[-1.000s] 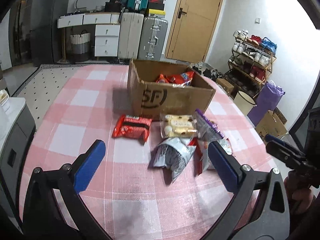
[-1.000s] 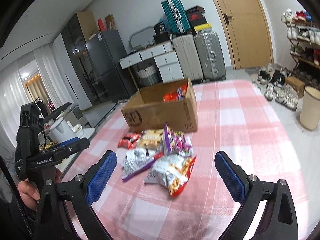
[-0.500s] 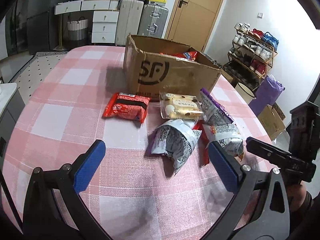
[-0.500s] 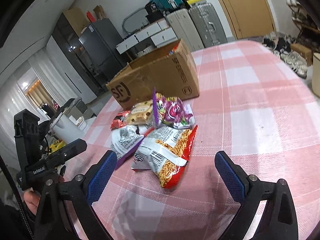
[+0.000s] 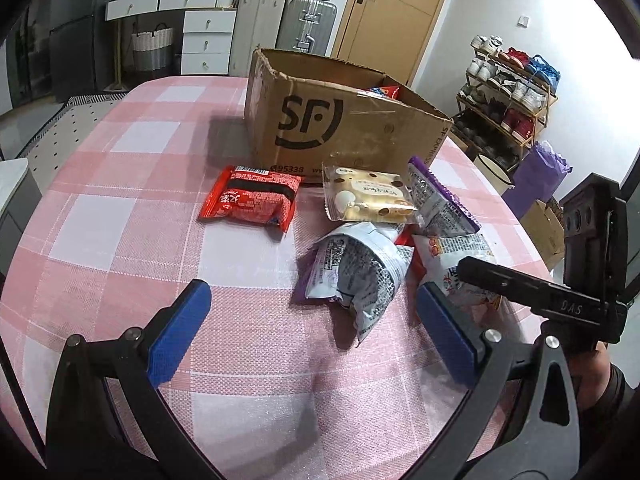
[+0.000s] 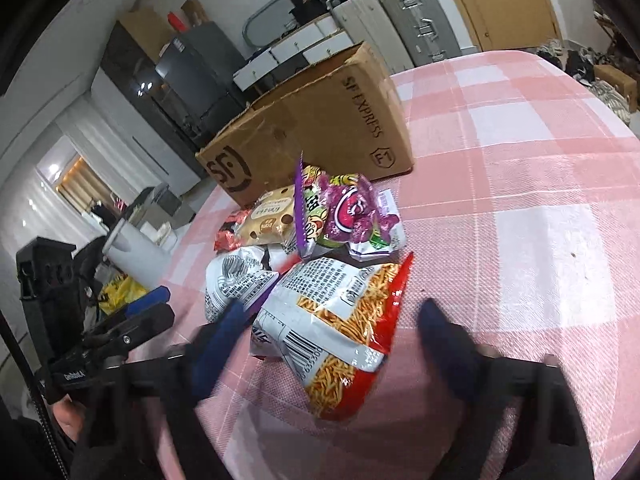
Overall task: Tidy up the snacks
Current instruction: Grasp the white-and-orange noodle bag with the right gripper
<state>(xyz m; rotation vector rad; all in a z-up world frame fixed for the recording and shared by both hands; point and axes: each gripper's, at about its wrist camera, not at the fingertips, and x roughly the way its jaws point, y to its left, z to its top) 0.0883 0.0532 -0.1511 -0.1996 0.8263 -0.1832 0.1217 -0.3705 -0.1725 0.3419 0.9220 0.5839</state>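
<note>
An open cardboard SF box (image 5: 340, 120) stands on the pink checked table (image 5: 120, 220), with a red pack showing inside. In front lie a red pack (image 5: 250, 202), a beige biscuit pack (image 5: 366, 200), a purple-edged pack (image 5: 438, 200) and a crumpled silver bag (image 5: 360, 276). My left gripper (image 5: 308, 332) is open and empty, just short of the silver bag. My right gripper (image 6: 332, 340) is open, its blurred fingers on either side of the red-edged noodle-snack bag (image 6: 340, 320). The box (image 6: 320, 128) and a purple grape pack (image 6: 352, 212) lie beyond.
The right gripper's body (image 5: 560, 300) shows at the right of the left wrist view; the left gripper's body (image 6: 100, 332) shows at the left of the right wrist view. Suitcases (image 5: 280, 16), drawers, a door and a shoe rack (image 5: 508, 92) stand beyond the table.
Both grippers have moved forward and down toward the snack pile. The right gripper now straddles the noodle-snack bag, and its fingers are motion-blurred.
</note>
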